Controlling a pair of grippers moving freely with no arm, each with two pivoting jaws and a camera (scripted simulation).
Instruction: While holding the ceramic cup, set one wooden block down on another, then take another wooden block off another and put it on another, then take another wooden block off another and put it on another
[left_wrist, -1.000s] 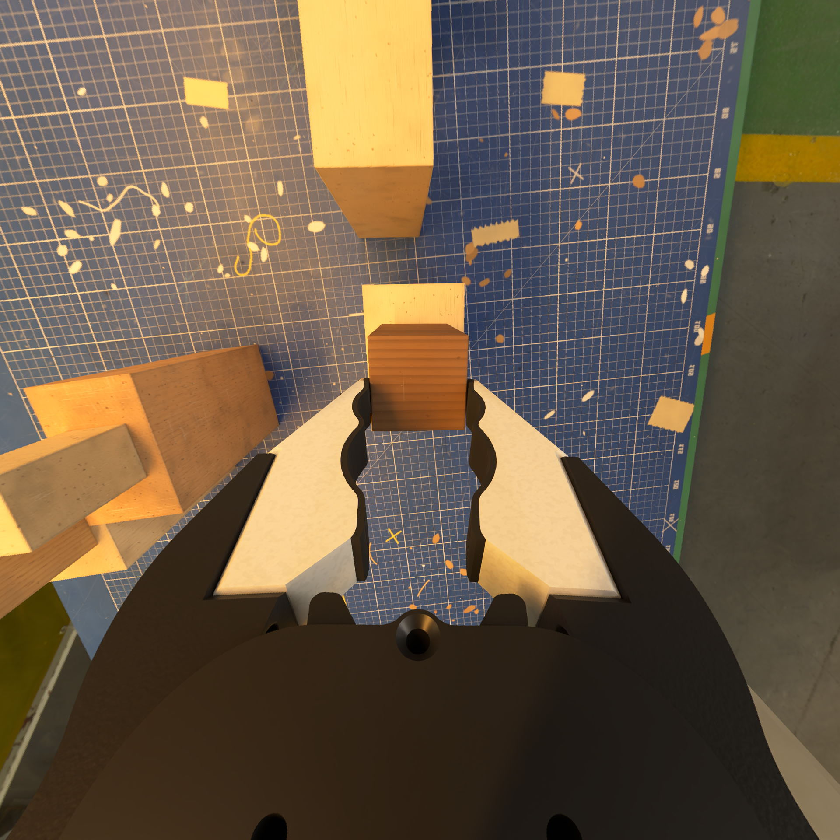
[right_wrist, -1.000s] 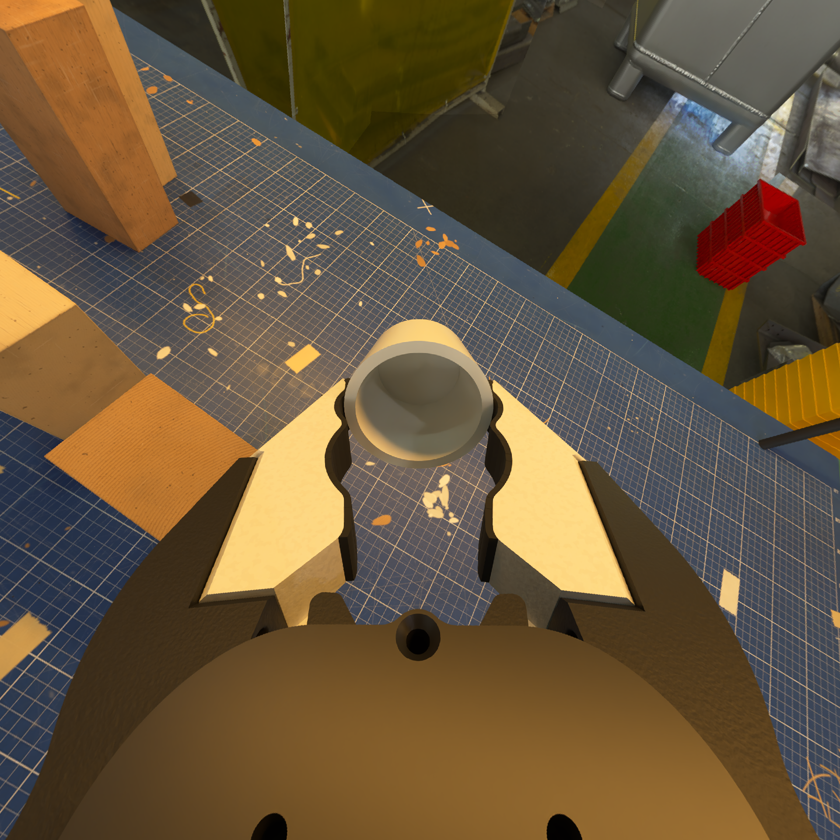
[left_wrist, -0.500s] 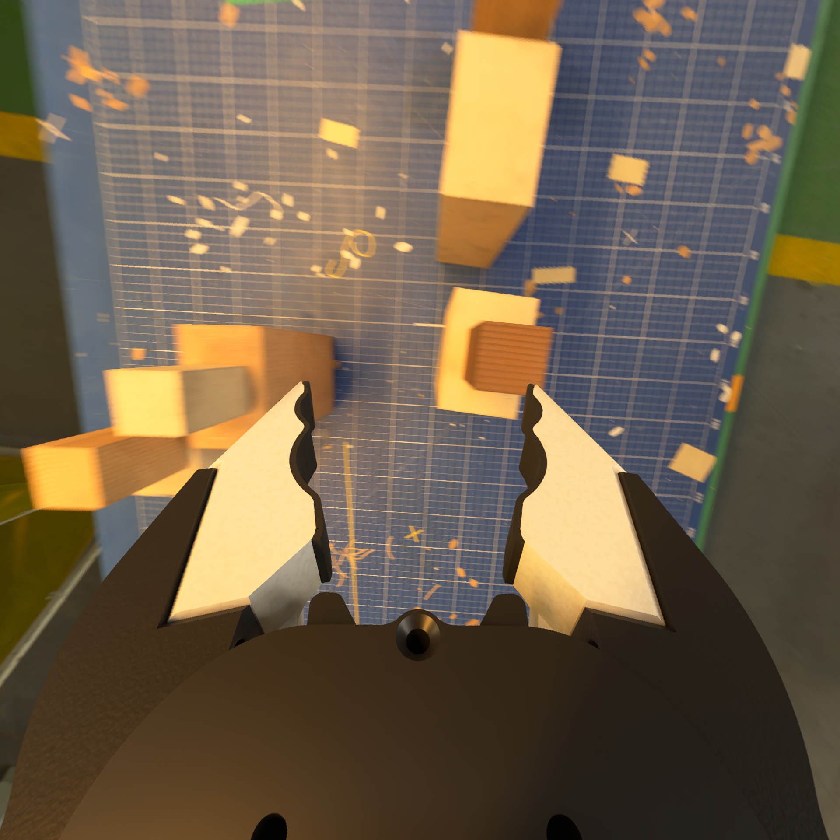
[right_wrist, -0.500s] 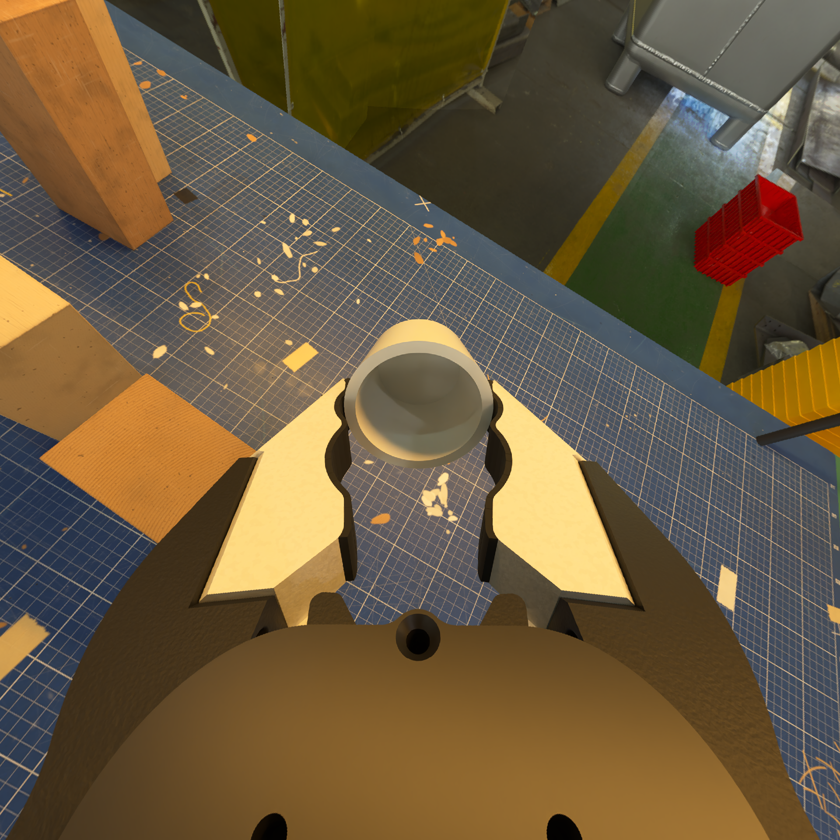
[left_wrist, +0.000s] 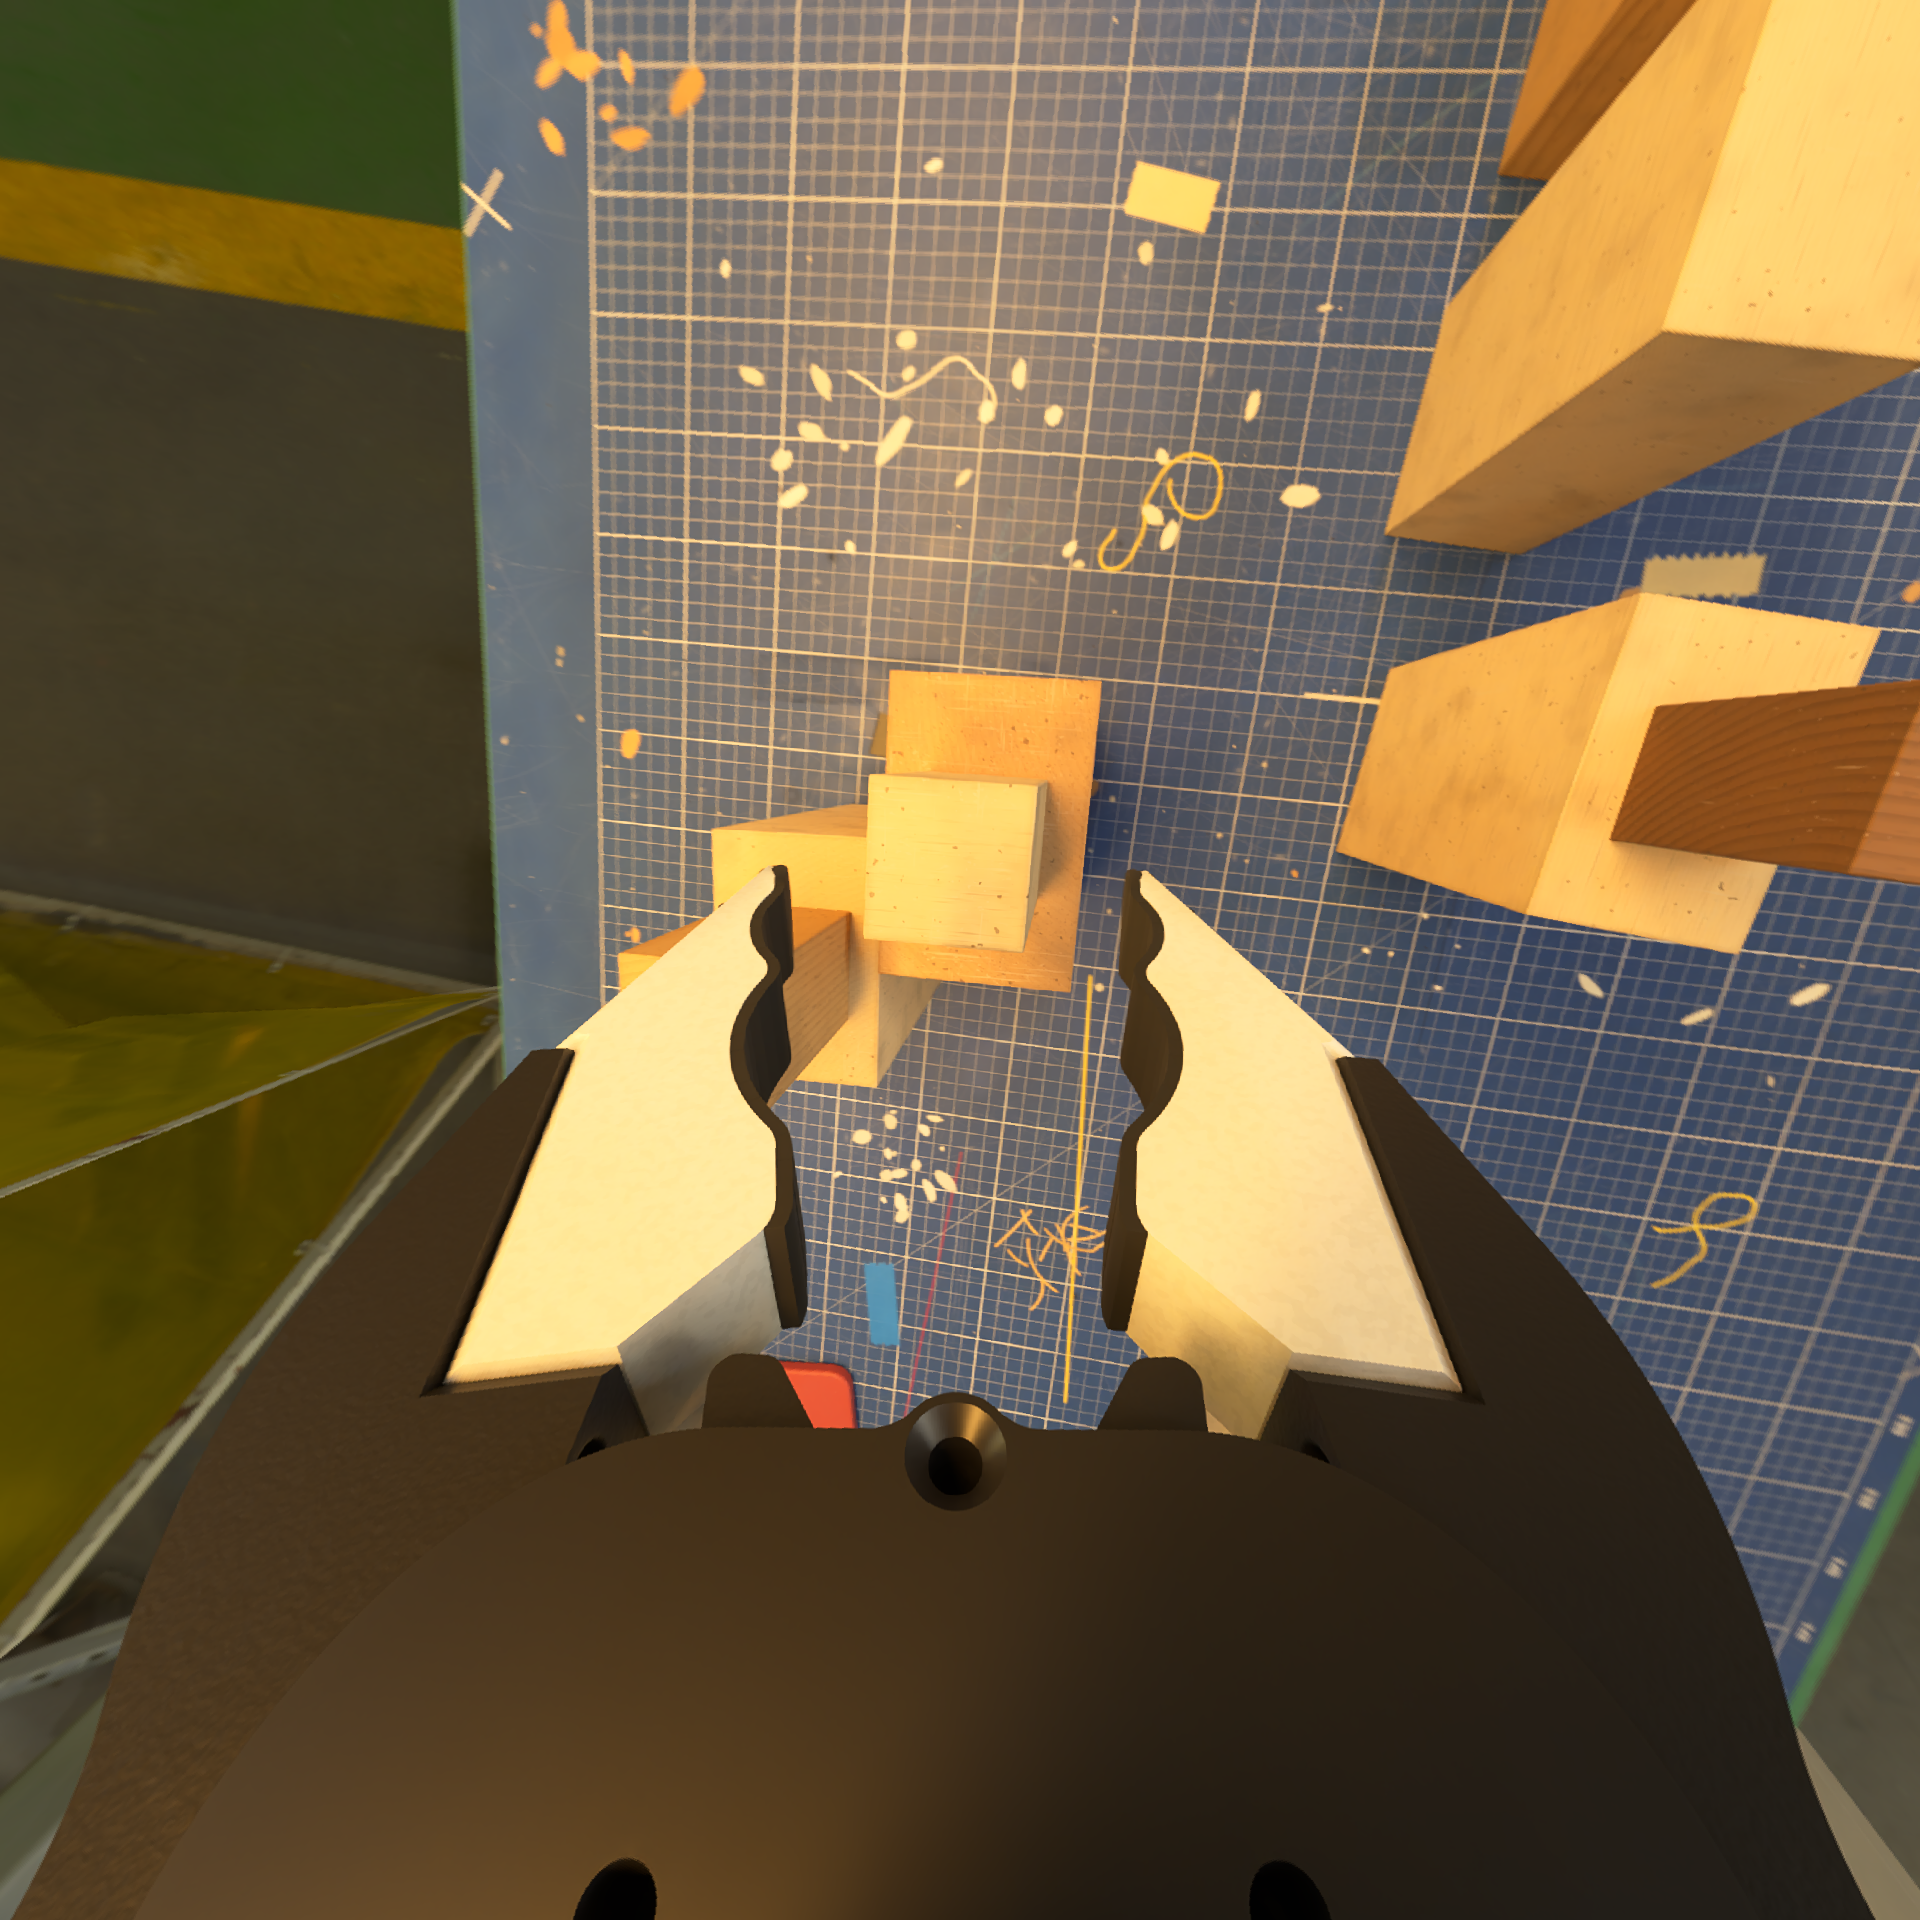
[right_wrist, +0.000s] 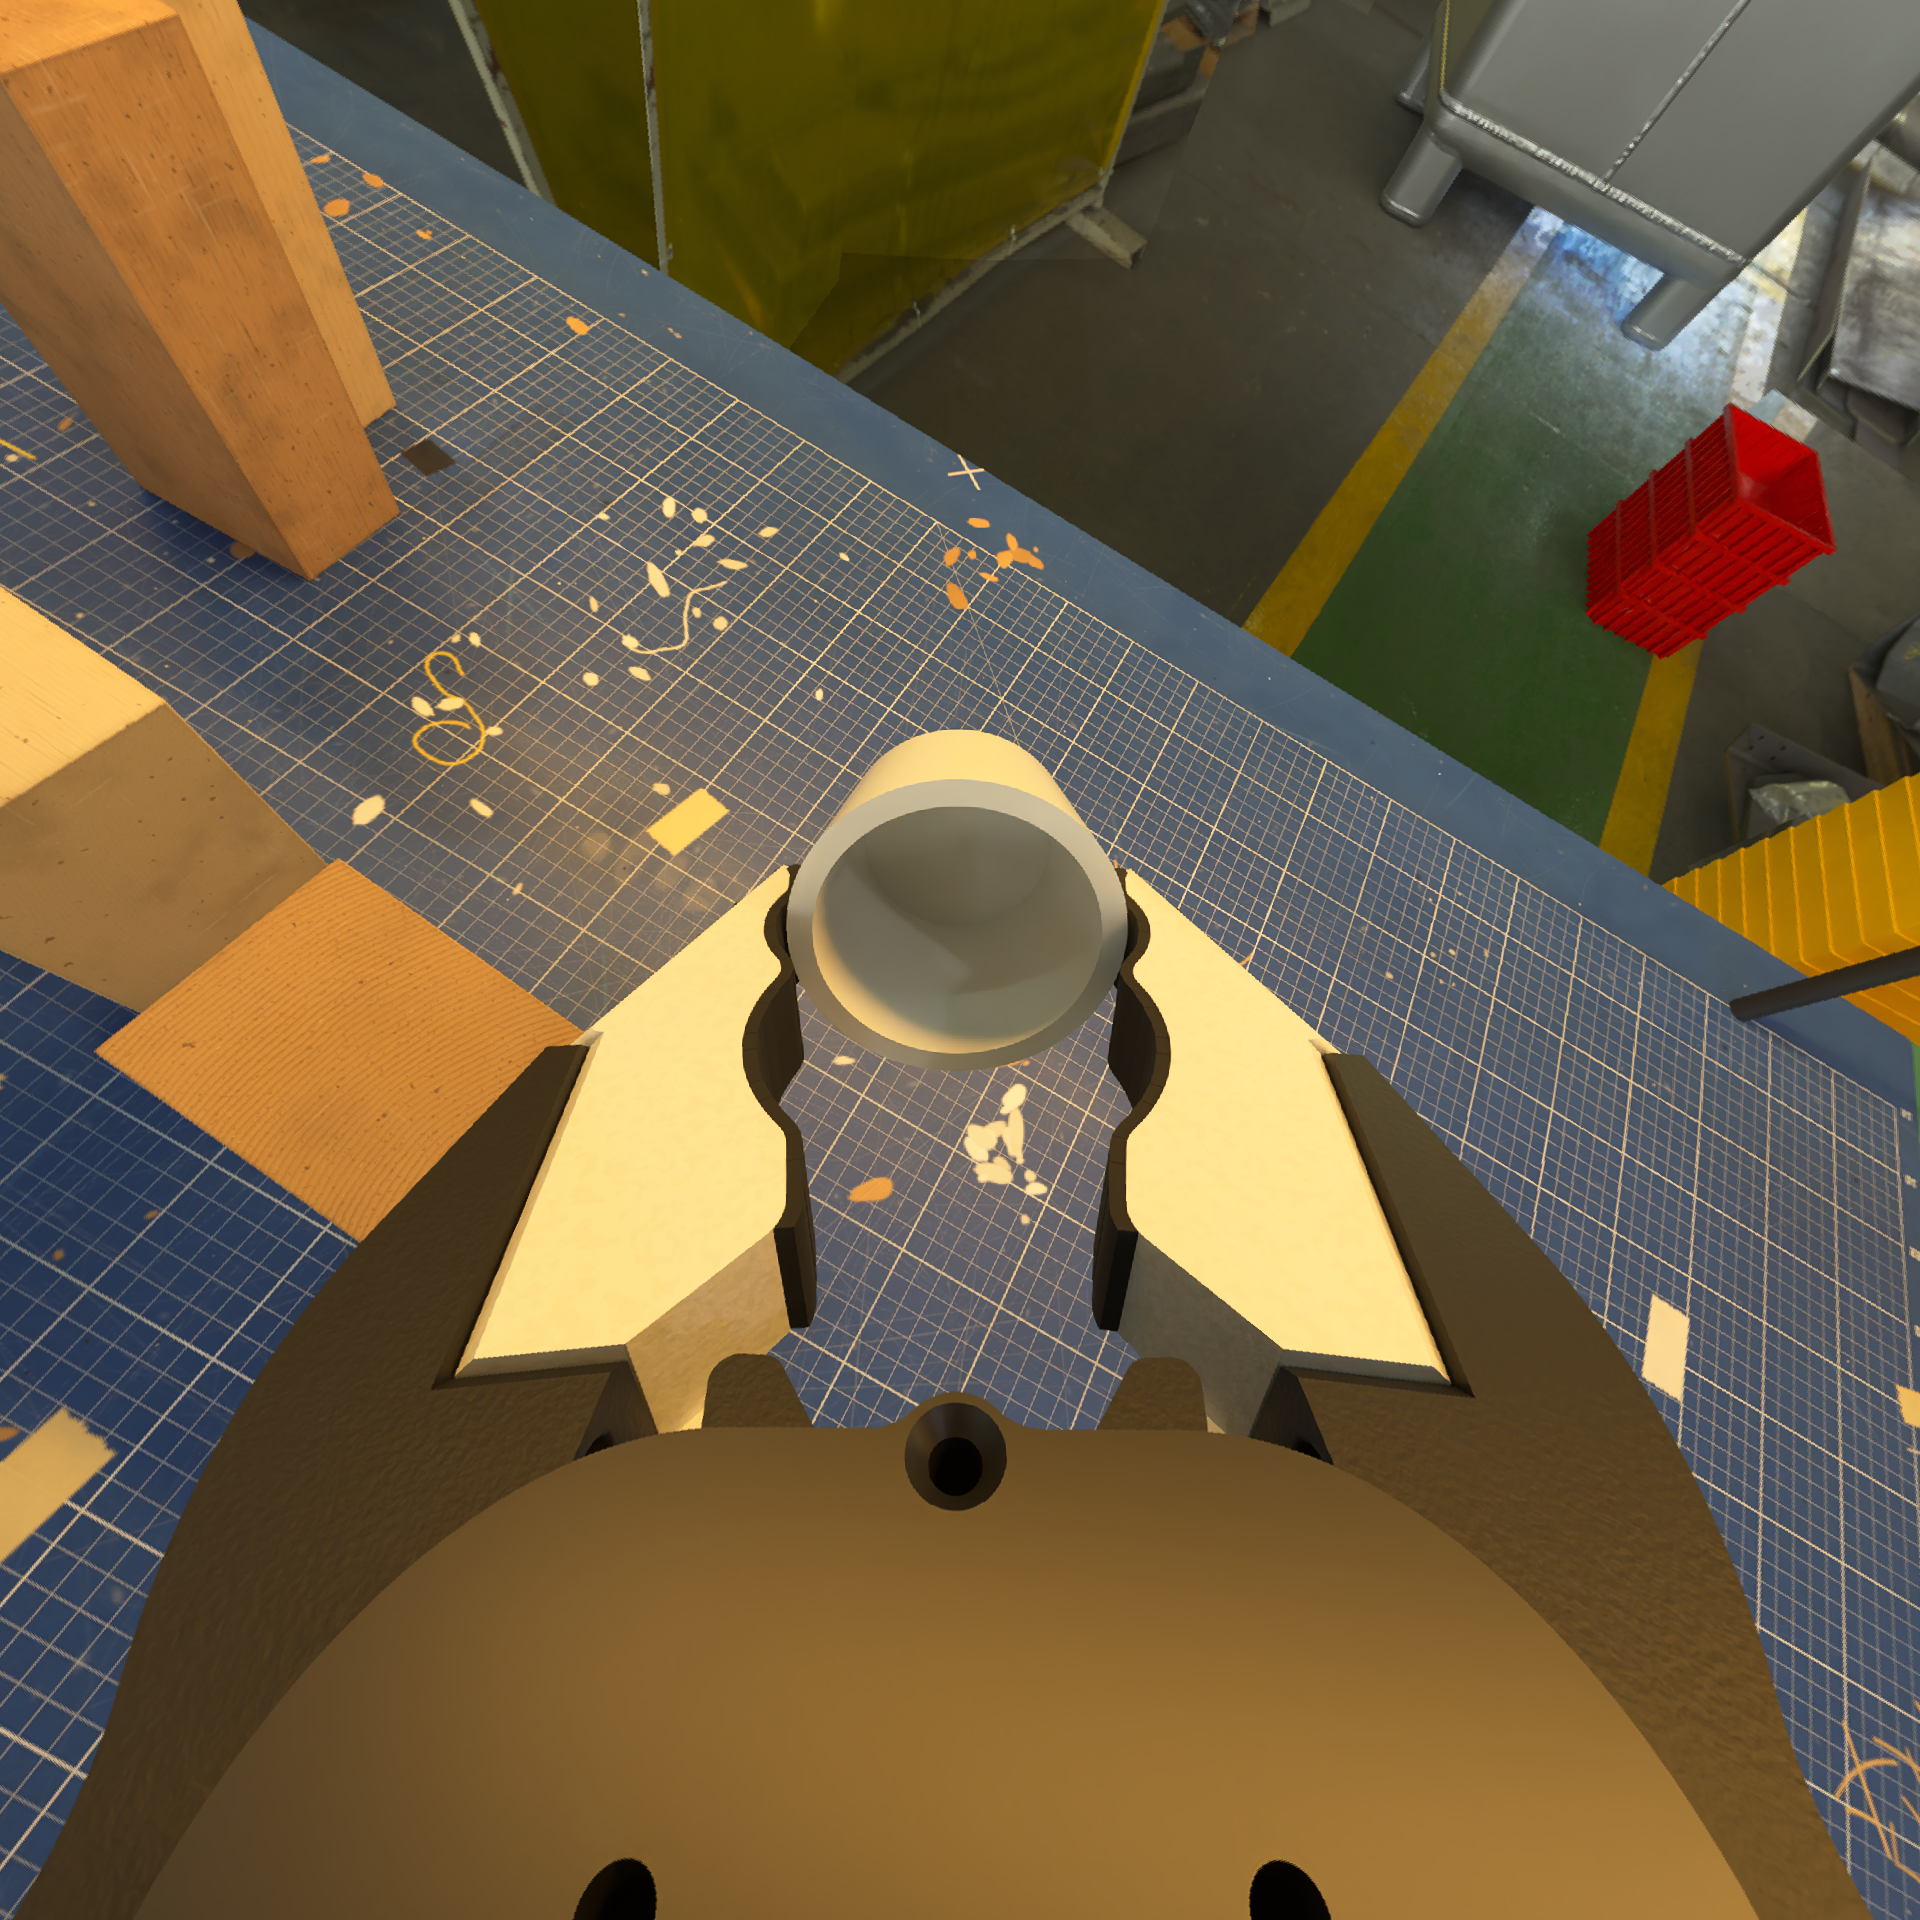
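While the right gripper (right_wrist: 956, 914) pinches the ceramic cup (right_wrist: 956, 914), the spread left gripper (left_wrist: 951, 904) seemingly hovers above stacked blocks (left_wrist: 951, 862).

In the left wrist view a small block (left_wrist: 951, 860) sits on a wider block (left_wrist: 1023, 727), with two more blocks (left_wrist: 795, 847) stacked crosswise at their left — the cluster lies near the mat's (left_wrist: 727, 582) left edge. To the right, well apart, a dark block (left_wrist: 1777, 779) rests on a pale block (left_wrist: 1496, 769), and a long block (left_wrist: 1621, 343) lies behind them. In the right wrist view the cup (right_wrist: 956, 914) hangs above the mat, right of the blocks.
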